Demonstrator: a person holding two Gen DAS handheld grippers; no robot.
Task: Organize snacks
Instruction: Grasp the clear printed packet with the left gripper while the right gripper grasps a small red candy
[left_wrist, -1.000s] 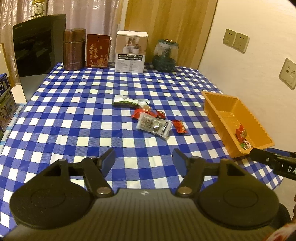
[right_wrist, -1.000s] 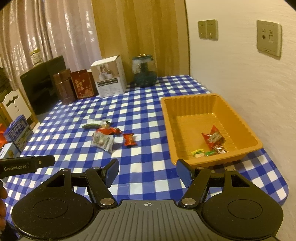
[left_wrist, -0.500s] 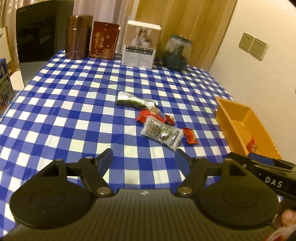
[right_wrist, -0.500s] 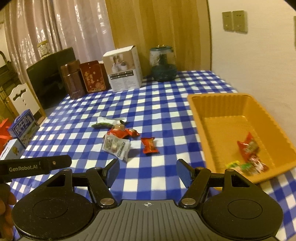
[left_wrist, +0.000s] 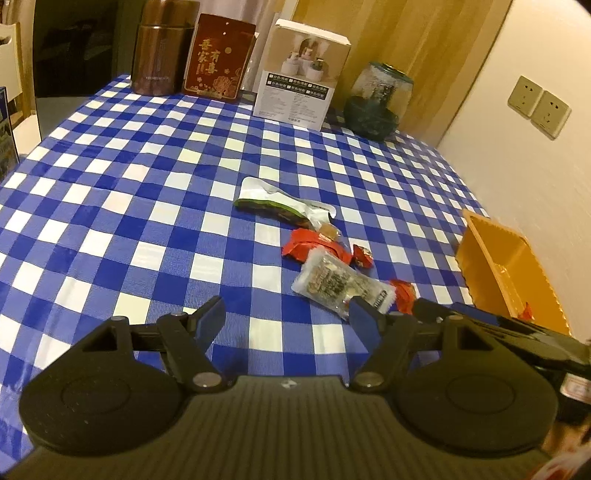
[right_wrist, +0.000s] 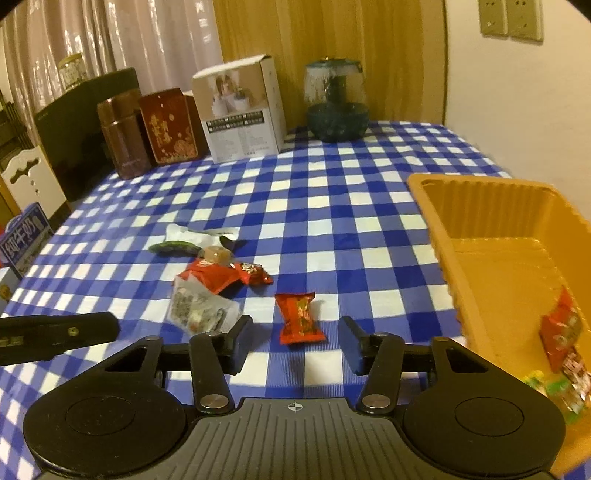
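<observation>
Right now both grippers hang over the checked desk (left_wrist: 147, 192) with their jaws wide apart and nothing in them. The right gripper (right_wrist: 293, 341) has a small red candy (right_wrist: 299, 317) just ahead at 12 o'clock. The left gripper (left_wrist: 286, 319) sees a clear snack pack (left_wrist: 341, 286) at 1 o'clock, with red wrappers (left_wrist: 314, 245) and a green and white pack (left_wrist: 280, 205) past it. The orange tray (right_wrist: 480, 206) sits at 3 o'clock and has a few snacks (right_wrist: 563, 332) inside.
</observation>
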